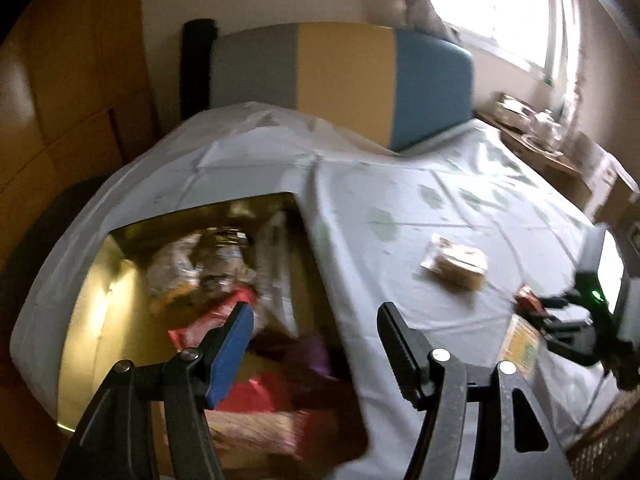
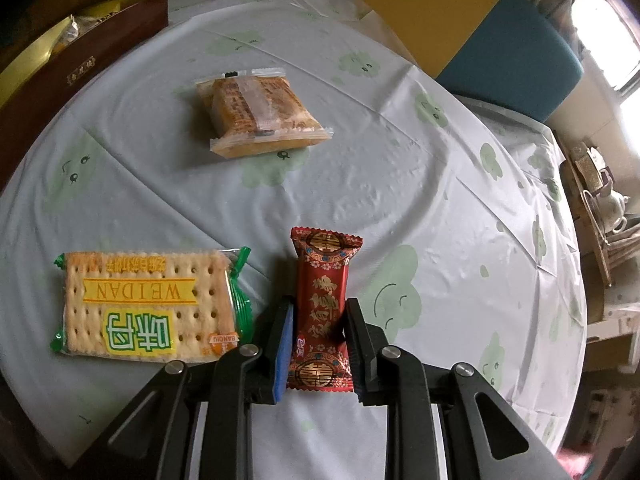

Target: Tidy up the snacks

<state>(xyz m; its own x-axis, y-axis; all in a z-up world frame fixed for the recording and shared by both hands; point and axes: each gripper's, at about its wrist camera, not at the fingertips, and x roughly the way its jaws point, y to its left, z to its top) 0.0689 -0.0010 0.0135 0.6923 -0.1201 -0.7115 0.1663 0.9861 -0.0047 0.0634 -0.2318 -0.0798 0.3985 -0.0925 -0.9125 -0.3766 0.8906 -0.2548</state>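
Both the left gripper (image 1: 316, 332) and the right gripper (image 2: 318, 336) are matte black linkages with round silver rivets, one blue-padded finger (image 2: 283, 354) and one ribbed black finger (image 2: 362, 350).

1. My right gripper (image 2: 318, 340) pinches a small candy packet (image 2: 323, 304) on the tablecloth (image 2: 400, 168).
2. Cracker pack (image 2: 152, 308) sits just left of it.
3. Cake packet (image 2: 262, 114) lies further back.
4. Box (image 2: 100, 56) of snacks is far left.
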